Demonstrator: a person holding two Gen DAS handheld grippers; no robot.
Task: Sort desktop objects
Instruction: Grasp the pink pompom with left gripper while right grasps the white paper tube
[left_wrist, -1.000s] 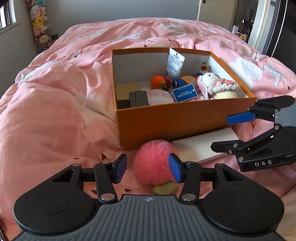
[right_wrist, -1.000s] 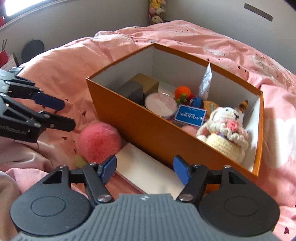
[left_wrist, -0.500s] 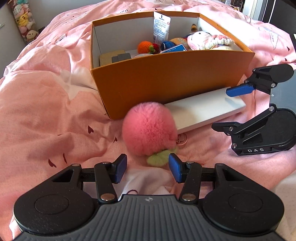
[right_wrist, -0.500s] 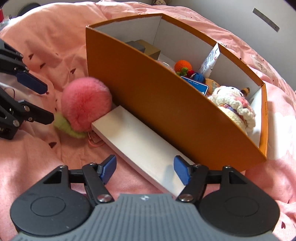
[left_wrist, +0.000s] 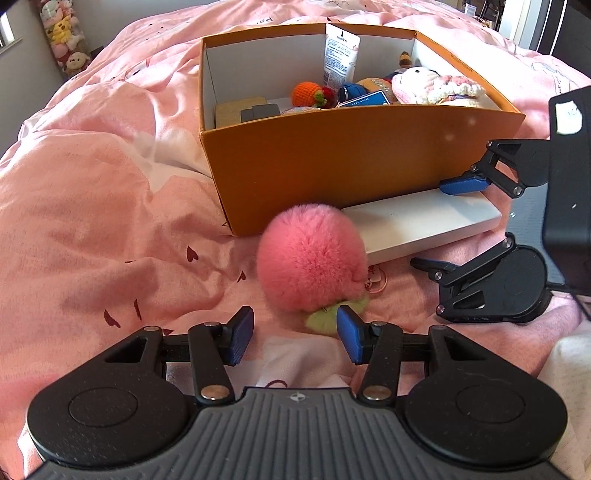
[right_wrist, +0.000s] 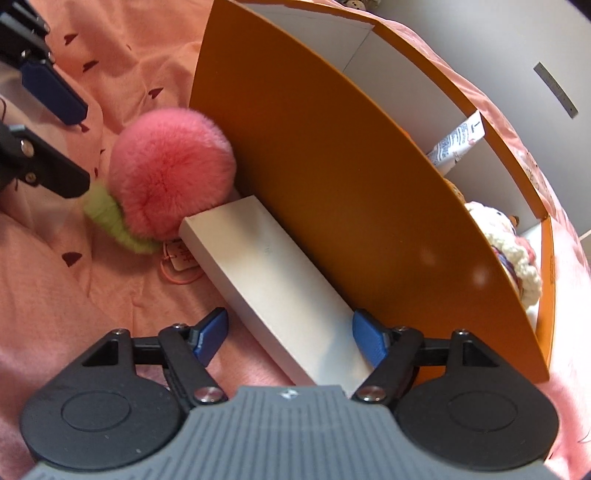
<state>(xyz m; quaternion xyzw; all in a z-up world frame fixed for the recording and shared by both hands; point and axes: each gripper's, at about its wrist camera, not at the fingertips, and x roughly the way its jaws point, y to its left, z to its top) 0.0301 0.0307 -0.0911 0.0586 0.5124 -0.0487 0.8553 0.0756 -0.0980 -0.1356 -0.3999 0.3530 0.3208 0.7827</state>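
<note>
A fluffy pink ball with a green leaf (left_wrist: 312, 256) (right_wrist: 171, 173) lies on the pink bedspread against the front of an orange cardboard box (left_wrist: 332, 162) (right_wrist: 351, 177). Beside it a flat white box (left_wrist: 417, 221) (right_wrist: 273, 280) lies along the orange box's wall. My left gripper (left_wrist: 293, 334) is open just short of the ball, its right pad by the green leaf. My right gripper (right_wrist: 290, 334) straddles the near end of the white box; its jaws are opening and the pads stand clear of the box sides. The right gripper also shows from the side in the left wrist view (left_wrist: 450, 221).
Inside the orange box lie a crochet orange (left_wrist: 308, 94), a white tube (left_wrist: 340, 55), a blue card (left_wrist: 365, 99), a crochet doll (left_wrist: 436, 86) and small boxes (left_wrist: 240, 109). Rumpled pink bedspread (left_wrist: 92, 221) lies all around. Plush toys (left_wrist: 68, 33) hang at the far left wall.
Both grippers have sunk toward the bed. The right one rolled and came down over the white box's end with its jaws widening. The left one moved in close to the pink ball.
</note>
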